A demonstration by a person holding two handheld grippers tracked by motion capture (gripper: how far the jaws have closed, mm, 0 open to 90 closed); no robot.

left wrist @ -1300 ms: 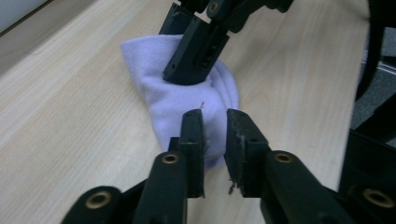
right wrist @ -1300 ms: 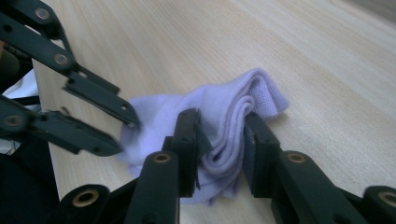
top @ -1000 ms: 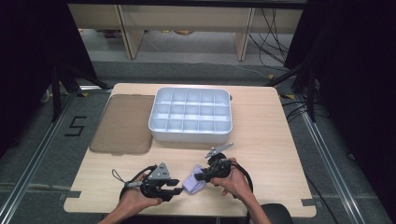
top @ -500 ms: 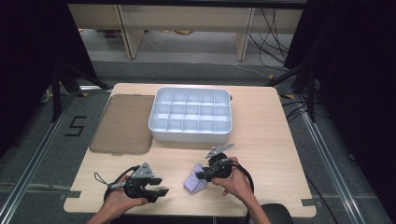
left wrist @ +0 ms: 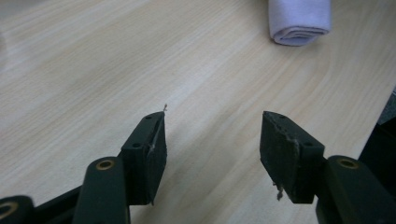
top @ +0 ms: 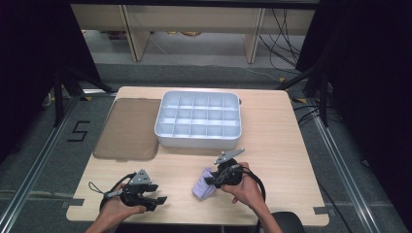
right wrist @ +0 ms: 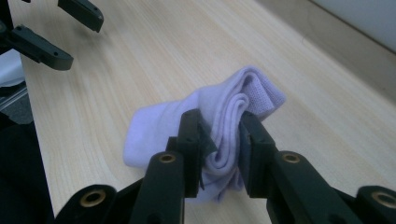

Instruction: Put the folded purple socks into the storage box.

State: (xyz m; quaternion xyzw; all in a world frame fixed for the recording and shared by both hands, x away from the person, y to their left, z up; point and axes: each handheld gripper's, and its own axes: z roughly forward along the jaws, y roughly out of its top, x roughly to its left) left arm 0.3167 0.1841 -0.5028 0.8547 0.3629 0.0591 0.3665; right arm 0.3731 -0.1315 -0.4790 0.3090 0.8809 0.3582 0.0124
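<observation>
Item: sock (right wrist: 205, 121), folded, pale lilac, clamped between our right gripper (right wrist: 223, 135) pads just above the table (top: 272, 145); left gripper (left wrist: 212, 140) beside it, jaws just opened, empty; we should keep the pinch across every fold while carrying to the tray (top: 160, 127) ahead.

In the left gripper view, the folded lilac cloth (left wrist: 300, 21) was cut off by the top edge. In the right gripper view, the right hand-held gripper (right wrist: 223, 140) hid the cloth's middle fold, and the white tray (right wrist: 359, 18) was blurred and cropped at the corner. In the high view, the tray's compartments (top: 199, 115) were too small to tell their contents.
</observation>
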